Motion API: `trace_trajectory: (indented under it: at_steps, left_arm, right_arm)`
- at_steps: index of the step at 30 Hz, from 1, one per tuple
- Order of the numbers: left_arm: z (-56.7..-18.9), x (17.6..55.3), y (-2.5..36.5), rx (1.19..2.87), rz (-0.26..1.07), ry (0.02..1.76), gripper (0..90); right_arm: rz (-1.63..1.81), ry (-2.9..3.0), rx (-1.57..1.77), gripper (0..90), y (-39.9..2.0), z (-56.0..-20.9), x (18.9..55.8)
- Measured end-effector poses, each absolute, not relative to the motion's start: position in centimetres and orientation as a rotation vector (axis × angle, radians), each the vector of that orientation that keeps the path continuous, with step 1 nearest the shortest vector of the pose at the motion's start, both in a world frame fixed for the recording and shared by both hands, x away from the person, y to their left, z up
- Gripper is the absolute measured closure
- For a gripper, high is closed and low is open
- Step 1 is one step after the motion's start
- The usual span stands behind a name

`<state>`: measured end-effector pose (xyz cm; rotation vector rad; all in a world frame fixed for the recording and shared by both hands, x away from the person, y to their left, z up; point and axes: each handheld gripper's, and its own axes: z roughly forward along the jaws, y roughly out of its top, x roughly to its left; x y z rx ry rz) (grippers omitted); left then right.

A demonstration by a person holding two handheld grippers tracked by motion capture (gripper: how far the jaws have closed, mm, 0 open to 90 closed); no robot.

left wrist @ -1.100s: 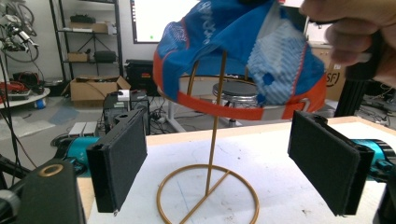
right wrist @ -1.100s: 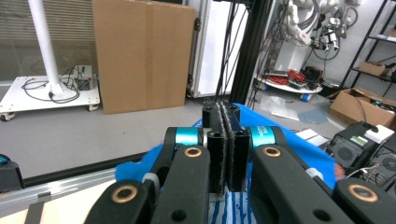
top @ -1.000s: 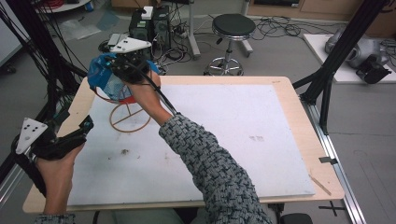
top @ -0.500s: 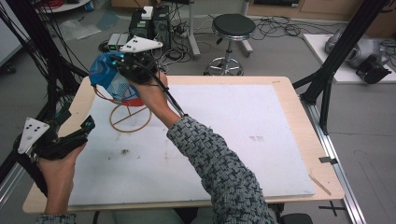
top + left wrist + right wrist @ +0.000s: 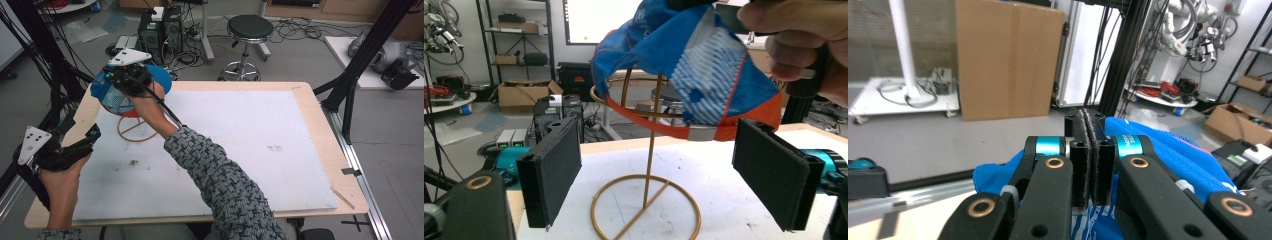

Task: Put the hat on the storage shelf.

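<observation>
Leftmost, the left gripper (image 5: pixel 85 142) hovers low over the worktop (image 5: pixel 260 150) with its jaws spread wide, released, facing the gold wire stand (image 5: pixel 646 200). Just beyond it, the right gripper (image 5: pixel 125 80) is clenched on the blue cap (image 5: pixel 684 65), holding it atop the stand.

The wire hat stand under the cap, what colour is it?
Gold wire stand, clearest in the left gripper view.

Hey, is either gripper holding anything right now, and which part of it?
The right gripper pinches the blue mesh cap by its crown fabric, above the gold wire stand. The left gripper is open, holding nothing.
</observation>
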<state>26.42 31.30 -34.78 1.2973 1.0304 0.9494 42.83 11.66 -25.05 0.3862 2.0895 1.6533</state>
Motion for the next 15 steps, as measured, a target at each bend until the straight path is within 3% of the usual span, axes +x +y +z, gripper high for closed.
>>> trace_trajectory:
  at_steps: [15]
  left_arm:
    - [-34.7,26.4,31.4,1.293,0.946,1.028,19.8]
  right_arm:
    - [1.498,2.059,0.375,89.2,14.1,-25.2,43.7]
